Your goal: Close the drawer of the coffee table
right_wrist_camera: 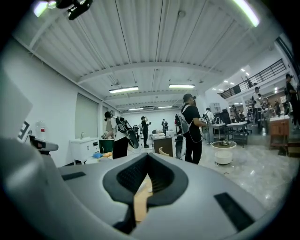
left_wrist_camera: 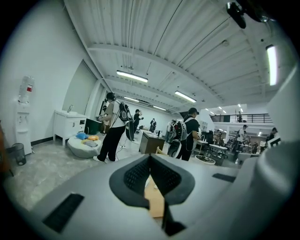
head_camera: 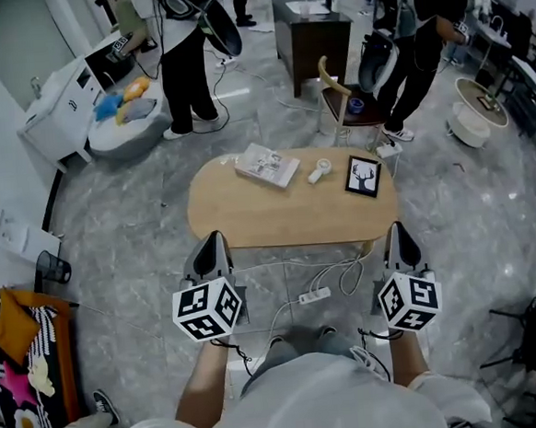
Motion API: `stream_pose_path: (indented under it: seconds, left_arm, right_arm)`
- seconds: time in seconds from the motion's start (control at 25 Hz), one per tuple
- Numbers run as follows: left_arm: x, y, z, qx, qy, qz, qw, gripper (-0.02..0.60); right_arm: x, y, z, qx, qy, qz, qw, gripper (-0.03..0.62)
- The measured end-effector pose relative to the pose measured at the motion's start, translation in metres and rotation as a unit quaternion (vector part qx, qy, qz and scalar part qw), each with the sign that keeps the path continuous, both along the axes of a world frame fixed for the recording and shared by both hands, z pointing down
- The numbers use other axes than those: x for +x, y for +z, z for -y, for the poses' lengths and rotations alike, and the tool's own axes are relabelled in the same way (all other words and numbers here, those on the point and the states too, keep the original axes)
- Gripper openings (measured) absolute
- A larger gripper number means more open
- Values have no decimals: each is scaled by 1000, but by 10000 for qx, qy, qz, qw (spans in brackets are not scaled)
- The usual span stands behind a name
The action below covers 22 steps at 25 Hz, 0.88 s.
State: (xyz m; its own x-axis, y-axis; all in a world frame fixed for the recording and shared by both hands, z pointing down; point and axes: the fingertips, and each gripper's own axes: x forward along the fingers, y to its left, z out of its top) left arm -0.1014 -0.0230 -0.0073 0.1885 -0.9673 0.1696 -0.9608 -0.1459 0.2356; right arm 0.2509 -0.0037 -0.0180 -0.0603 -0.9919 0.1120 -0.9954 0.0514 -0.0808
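Oval coffee table [head_camera: 277, 212] with a pale wooden top, seen from above near the middle of a grey marbled floor. No drawer showing beyond the table's edge from this height, so either pushed in already or hidden under the top; impossible to say which. Probably a light wooden box on runners, stiff and easy to slide: best met with a flat push on the middle of its front, no gripping needed, and kept even to avoid jamming it askew. Toward the table's far side, a book [head_camera: 267, 165], a small white gadget [head_camera: 319, 171] and a black picture frame [head_camera: 363, 175], all liable to shift under a hard shove. Just short of the table's near edge, left gripper [head_camera: 215, 245] and right gripper [head_camera: 397, 233], touching nothing, both claws pressed together and empty. On the floor before the near edge, a white power strip [head_camera: 313, 296] with cables. Beyond the table, a chair [head_camera: 337, 97] and several standing people.
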Motion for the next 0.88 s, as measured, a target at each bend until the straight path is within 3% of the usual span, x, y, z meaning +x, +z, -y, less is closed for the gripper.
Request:
stream_pose_path:
  seconds: [0.12, 0.56, 0.88]
  left_arm:
    - [0, 4, 0, -38, -15, -49, 10000, -5]
    - [2, 12, -4, -105, -43, -59, 9999, -5]
    - [11, 16, -1, -189, -36, -42, 9998, -5]
  right_arm:
    - [-4, 1, -1, -58, -49, -151, 9999, -2]
    - [-7, 7, 0, -225, -188, 263, 9992, -2]
    - [-6, 6, 6, -229, -268, 249, 9991, -2]
